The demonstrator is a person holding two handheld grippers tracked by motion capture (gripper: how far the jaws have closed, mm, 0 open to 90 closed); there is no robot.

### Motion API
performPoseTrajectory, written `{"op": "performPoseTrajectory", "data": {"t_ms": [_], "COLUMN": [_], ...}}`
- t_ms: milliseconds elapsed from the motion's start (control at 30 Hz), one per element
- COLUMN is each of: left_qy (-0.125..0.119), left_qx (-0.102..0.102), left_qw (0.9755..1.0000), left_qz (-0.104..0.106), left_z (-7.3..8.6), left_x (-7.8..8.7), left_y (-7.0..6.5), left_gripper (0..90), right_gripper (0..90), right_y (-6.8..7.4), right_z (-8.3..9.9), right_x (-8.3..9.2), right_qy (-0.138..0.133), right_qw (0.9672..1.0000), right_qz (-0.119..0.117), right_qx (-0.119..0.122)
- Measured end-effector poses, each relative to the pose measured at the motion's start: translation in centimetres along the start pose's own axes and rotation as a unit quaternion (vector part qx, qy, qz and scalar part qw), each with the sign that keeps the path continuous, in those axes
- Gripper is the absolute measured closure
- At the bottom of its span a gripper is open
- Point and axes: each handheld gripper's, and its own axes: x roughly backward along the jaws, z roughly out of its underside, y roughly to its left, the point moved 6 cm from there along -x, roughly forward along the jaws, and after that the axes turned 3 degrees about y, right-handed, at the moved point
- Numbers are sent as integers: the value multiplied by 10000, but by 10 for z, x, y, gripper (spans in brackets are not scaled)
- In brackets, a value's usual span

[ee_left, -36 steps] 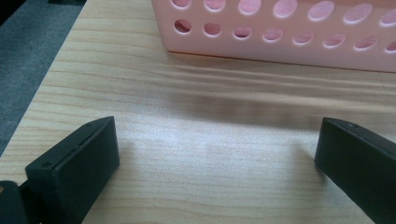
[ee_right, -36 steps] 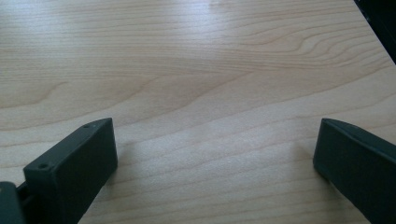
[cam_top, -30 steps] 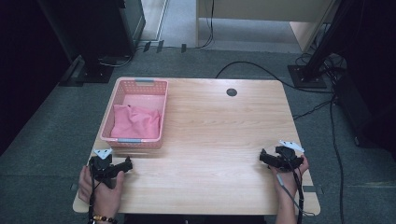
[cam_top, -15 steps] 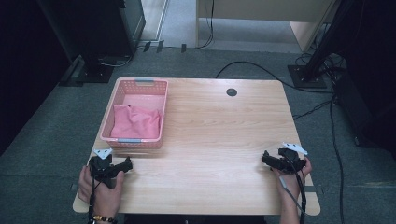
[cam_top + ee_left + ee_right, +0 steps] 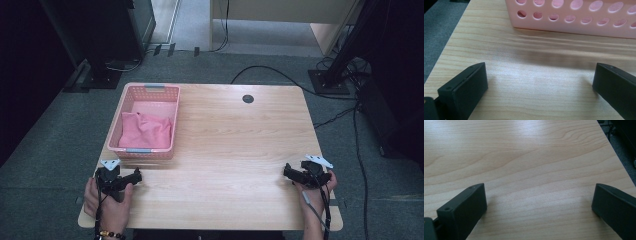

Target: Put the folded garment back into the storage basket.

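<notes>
On the left half of the table (image 5: 235, 150), a pink basket (image 5: 145, 122) is seen, standing near the far-left corner with its long side running away from the person. Its walls are pierced by rows of oval holes, and grey handles are fitted at the near and far short ends. A crumpled pink cloth (image 5: 146, 130) is held inside, bunched toward the near end; the far part of the basket floor is left bare.

The left gripper (image 5: 129, 179) is held low at the near-left edge, just in front of the basket's near wall, which is seen close ahead in the left gripper view (image 5: 574, 17). Its jaws are spread wide, with nothing but bare wood between them. The right gripper (image 5: 292, 172) is held at the near-right edge, well apart from the basket, jaws likewise spread over bare wood.

A dark round hole (image 5: 248, 98) is noted near the table's far edge. Black cables (image 5: 280, 75) are laid across the grey floor beyond. Nothing is seen between the left gripper and the basket.
</notes>
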Motion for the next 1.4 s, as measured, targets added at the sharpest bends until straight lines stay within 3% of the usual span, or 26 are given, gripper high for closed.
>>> {"op": "performPoseTrajectory", "data": {"t_ms": [633, 1400], "left_qy": [0, -10], "left_qx": [0, 9], "left_qw": [10000, 10000], "left_qz": [0, 1], "left_z": [0, 0], "left_x": [0, 0], "left_y": [0, 0], "left_gripper": [0, 0], "right_gripper": [0, 0], "right_y": [-11, -11], "right_z": [5, 6], "right_x": [5, 6], "right_qy": [-4, -1], "right_qw": [10000, 10000], "right_qz": [55, 24], "right_qx": [-43, -1]}}
